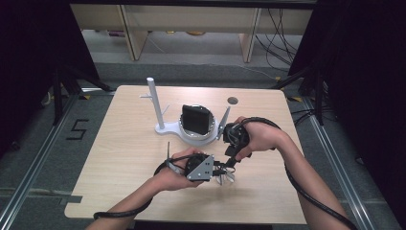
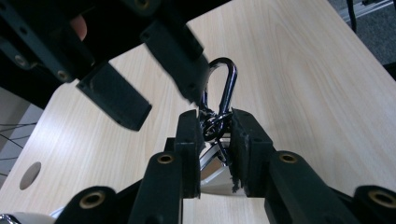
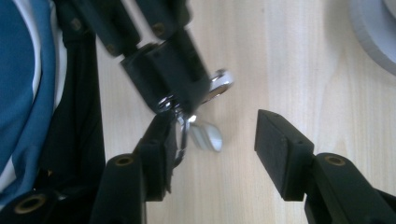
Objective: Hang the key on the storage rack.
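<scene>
stand (image 1: pixel 194 125) on table (image 1: pixel 119 158), behind the keyring (image 1: pixel 225 176).

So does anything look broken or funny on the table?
Nothing looks broken or spilled. The left gripper is pinching a bunch of metal keyring bits with a black carabiner sticking up. The right gripper hangs open beside it. The white stand stands straight.

The carabiner (image 2: pixel 227 79) and key ring (image 2: pixel 212 125) are glossy polished metal. Both claws' pads (image 3: pixel 275 144) look matt black, slightly rough plastic. The bench (image 1: pixel 129 143) is pale, smooth wood-grain laminate.
</scene>
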Demonstrator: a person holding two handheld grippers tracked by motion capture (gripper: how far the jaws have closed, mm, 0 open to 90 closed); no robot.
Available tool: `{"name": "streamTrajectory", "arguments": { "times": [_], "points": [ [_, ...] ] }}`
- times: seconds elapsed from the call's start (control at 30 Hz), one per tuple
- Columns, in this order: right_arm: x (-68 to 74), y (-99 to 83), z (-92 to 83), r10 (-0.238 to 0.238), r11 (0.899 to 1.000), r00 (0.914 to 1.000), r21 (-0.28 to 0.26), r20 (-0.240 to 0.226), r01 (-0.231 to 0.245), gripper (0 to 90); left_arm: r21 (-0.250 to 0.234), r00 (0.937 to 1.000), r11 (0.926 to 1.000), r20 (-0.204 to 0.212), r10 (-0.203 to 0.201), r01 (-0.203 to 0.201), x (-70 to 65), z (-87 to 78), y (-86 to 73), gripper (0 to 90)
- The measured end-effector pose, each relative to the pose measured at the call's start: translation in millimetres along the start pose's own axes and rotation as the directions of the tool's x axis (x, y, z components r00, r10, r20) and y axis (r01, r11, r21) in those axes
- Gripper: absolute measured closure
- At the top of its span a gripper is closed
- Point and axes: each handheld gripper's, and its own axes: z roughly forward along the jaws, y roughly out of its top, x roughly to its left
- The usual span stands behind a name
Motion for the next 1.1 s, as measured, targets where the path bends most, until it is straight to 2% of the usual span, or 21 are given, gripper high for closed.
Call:
{"name": "streamTrajectory", "arguments": {
  "times": [0.17,0.23,0.3,0.37,0.4,0.43,0.47,0.5,0.53,0.57,0.6,0.63,0.67,0.7,0.73,0.8,0.9,0.97,1.0,1.07,1.1],
  "points": [
    [-0.8,-4.4,-3.5,0.045,0.999,0.999,-0.018,0.004,-0.045,50.1,-0.008,0.9994,0.9996,-0.02,-0.028,0.028,3.7,-4.4,-2.1,73.4],
    [-0.9,-5.9,-7.0,0.055,0.997,0.9984,-0.047,0.013,-0.055,49.9,-0.004,0.9991,0.9994,-0.024,-0.034,0.034,4.5,-5.5,-3.7,73.5],
    [0.6,-6.3,-11.3,0.089,0.993,0.996,-0.084,0.008,-0.088,50.7,-0.004,0.9985,0.9989,-0.028,-0.047,0.047,4.3,-6.2,-5.9,73.5],
    [-0.7,-7.2,-14.7,0.077,0.992,0.9967,-0.1,0.026,-0.074,50.6,0.002,0.9979,0.9984,-0.032,-0.056,0.056,3.7,-7.2,-8.5,73.5],
    [0.1,-7.9,-17.8,0.112,0.988,0.9931,-0.109,0.037,-0.107,50.6,0.005,0.9975,0.9981,-0.034,-0.062,0.062,3.4,-7.5,-9.7,73.5],
    [-0.3,-8.7,-19.7,0.122,0.986,0.9909,-0.119,0.058,-0.114,50.8,0.006,0.9973,0.9979,-0.034,-0.065,0.065,3.2,-7.6,-10.6,73.6],
    [-1.8,-9.1,-20.6,0.109,0.987,0.992,-0.124,0.064,-0.101,51.1,0.01,0.9968,0.9973,-0.034,-0.072,0.072,3.0,-8.3,-11.7,73.5],
    [-3.0,-9.9,-21.6,0.093,0.984,0.9935,-0.156,0.065,-0.082,51.5,0.01,0.9966,0.9972,-0.035,-0.074,0.075,3.0,-8.5,-12.5,73.6],
    [-3.5,-10.2,-22.3,0.093,0.983,0.9936,-0.162,0.065,-0.081,51.9,0.011,0.9962,0.9968,-0.039,-0.078,0.079,3.2,-9.2,-13.3,73.6],
    [-2.5,-11.1,-23.8,0.115,0.981,0.9901,-0.167,0.08,-0.101,52.5,0.007,0.9949,0.9959,-0.045,-0.09,0.091,3.2,-9.7,-14.2,73.6],
    [-4.1,-11.7,-23.7,0.099,0.98,0.992,-0.178,0.078,-0.084,52.6,0.011,0.9943,0.9954,-0.049,-0.095,0.095,4.0,-11.1,-15.0,73.6],
    [-3.1,-12.6,-24.4,0.123,0.978,0.9893,-0.178,0.078,-0.108,52.6,0.007,0.9925,0.994,-0.055,-0.109,0.109,4.4,-12.7,-16.1,73.6],
    [-4.2,-13.7,-24.3,0.112,0.977,0.9904,-0.19,0.08,-0.096,52.8,0.005,0.9911,0.9929,-0.061,-0.118,0.119,5.1,-14.3,-17.0,73.6],
    [-5.1,-14.4,-24.3,0.106,0.977,0.9905,-0.195,0.087,-0.088,52.9,-0.011,0.9872,0.9896,-0.068,-0.144,0.144,4.2,-14.7,-17.9,73.6],
    [-4.1,-15.4,-24.9,0.128,0.974,0.9876,-0.198,0.091,-0.108,53.1,-0.015,0.9846,0.9877,-0.078,-0.156,0.156,5.3,-17.4,-19.4,73.6],
    [-5.2,-17.5,-25.4,0.138,0.97,0.9858,-0.216,0.095,-0.115,53.2,-0.027,0.9788,0.9836,-0.097,-0.18,0.179,6.1,-22.1,-22.4,73.6],
    [-6.2,-22.7,-26.8,0.162,0.955,0.9817,-0.268,0.101,-0.13,53.0,-0.051,0.969,0.9781,-0.136,-0.207,0.202,7.8,-29.8,-27.6,73.6],
    [-6.5,-26.8,-26.8,0.193,0.942,0.9734,-0.3,0.123,-0.149,52.3,-0.083,0.9624,0.9707,-0.136,-0.235,0.226,8.1,-34.6,-32.2,73.7],
    [-6.4,-29.0,-26.8,0.212,0.935,0.9681,-0.315,0.133,-0.161,51.8,-0.078,0.9453,0.9619,-0.18,-0.272,0.262,7.5,-41.3,-35.8,73.7],
    [-7.0,-36.4,-25.9,0.237,0.917,0.9601,-0.361,0.149,-0.17,51.4,-0.098,0.9265,0.9518,-0.22,-0.305,0.291,7.7,-50.3,-41.6,73.7],
    [-5.7,-40.1,-25.0,0.272,0.903,0.95,-0.383,0.154,-0.196,51.5,-0.098,0.9265,0.9518,-0.22,-0.305,0.291,7.7,-50.3,-41.6,73.7]
  ]
}}
